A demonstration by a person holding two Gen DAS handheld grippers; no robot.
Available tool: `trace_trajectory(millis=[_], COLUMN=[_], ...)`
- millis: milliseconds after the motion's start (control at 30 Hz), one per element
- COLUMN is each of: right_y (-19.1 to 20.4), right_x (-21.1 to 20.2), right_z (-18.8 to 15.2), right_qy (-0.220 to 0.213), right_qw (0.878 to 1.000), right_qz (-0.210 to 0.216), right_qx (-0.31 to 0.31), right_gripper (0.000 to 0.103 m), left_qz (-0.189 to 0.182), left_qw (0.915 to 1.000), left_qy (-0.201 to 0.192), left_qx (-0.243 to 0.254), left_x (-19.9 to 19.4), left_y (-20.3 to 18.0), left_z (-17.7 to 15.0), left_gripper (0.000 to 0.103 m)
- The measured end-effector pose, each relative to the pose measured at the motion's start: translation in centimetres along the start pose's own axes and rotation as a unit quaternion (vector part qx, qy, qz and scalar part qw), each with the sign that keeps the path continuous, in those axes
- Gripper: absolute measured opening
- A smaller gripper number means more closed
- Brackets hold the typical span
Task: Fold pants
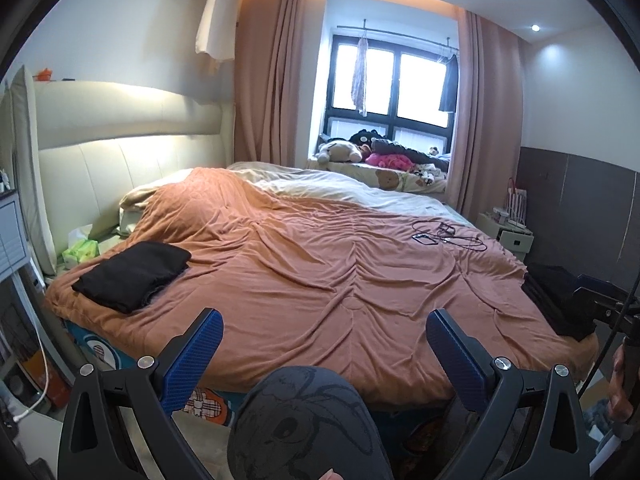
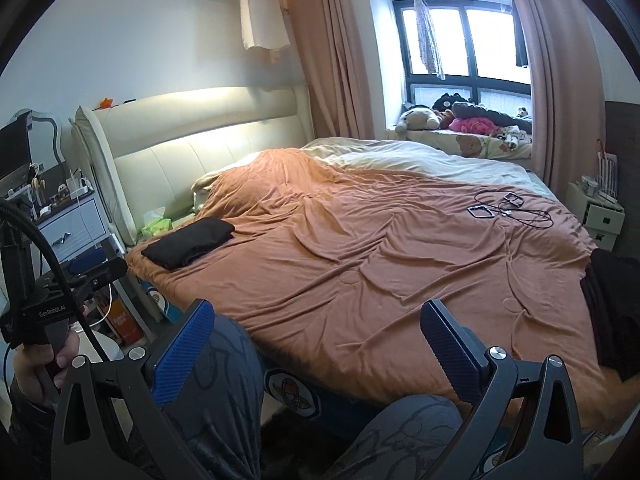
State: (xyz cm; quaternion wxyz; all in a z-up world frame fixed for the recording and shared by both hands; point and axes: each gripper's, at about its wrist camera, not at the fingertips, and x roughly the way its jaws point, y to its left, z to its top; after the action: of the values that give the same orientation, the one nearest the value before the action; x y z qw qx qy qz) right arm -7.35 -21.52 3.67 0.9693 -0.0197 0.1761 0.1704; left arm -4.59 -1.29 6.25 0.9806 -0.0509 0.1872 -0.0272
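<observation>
Rust-orange wrinkled quilt [image 1: 320, 264] fills mid-frame. Unfolded black pants pile [image 2: 612, 312] at right edge; folded black rectangular bundle [image 1: 132, 274] at left. Best drag the pile onto open quilt centre first. Left gripper [image 1: 324, 344] and right gripper [image 2: 318, 336]: low, level, jaws wide, empty.

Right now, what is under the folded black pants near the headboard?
The folded black pants lie flat on the orange bedspread. Anything beneath the spread is covered.

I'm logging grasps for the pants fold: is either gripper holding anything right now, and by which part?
Nothing is held. The left gripper and right gripper are both open and empty above the bed's near edge.
</observation>
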Motion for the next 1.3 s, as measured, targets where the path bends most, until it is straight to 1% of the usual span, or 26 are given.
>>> trace_trajectory(millis=[100,267,433,633,933,1200,1300], right_y=[0.3,0.8,1.1,1.2,0.9,0.7,0.8], right_x=[-0.6,-0.7,0.2,0.8,0.4,0.2,0.1], right_z=[-0.8,-1.8,-2.0,-1.6,-2.4,-2.4,-2.4], right_qy=[-0.003,0.001,0.013,0.015,0.016,0.017,0.017], right_qw=[1.000,1.000,1.000,1.000,1.000,1.000,1.000], right_qz=[-0.015,-0.023,-0.022,-0.019,-0.012,-0.011,-0.012], right_qx=[0.002,-0.004,0.003,0.010,0.022,0.022,0.021], right_gripper=[0.103,0.103,0.103,0.103,0.103,0.103,0.103], left_qz=[0.004,0.007,0.007,0.012,0.014,0.018,0.014], left_qw=[1.0000,1.0000,1.0000,0.9999,0.9999,0.9998,0.9999], left_qy=[-0.003,0.003,0.005,0.002,0.005,0.006,0.007], left_qx=[0.004,0.005,0.003,0.000,0.003,0.000,-0.002], left_x=[-0.5,-0.5,-0.3,-0.2,-0.1,-0.3,-0.5], left_y=[0.0,0.2,0.4,0.7,0.6,0.6,0.5], left_z=[-0.8,-2.0,-2.6,-2.5,-2.7,-2.6,-2.6], left_gripper=[0.102,0.102,0.102,0.102,0.102,0.102,0.102])
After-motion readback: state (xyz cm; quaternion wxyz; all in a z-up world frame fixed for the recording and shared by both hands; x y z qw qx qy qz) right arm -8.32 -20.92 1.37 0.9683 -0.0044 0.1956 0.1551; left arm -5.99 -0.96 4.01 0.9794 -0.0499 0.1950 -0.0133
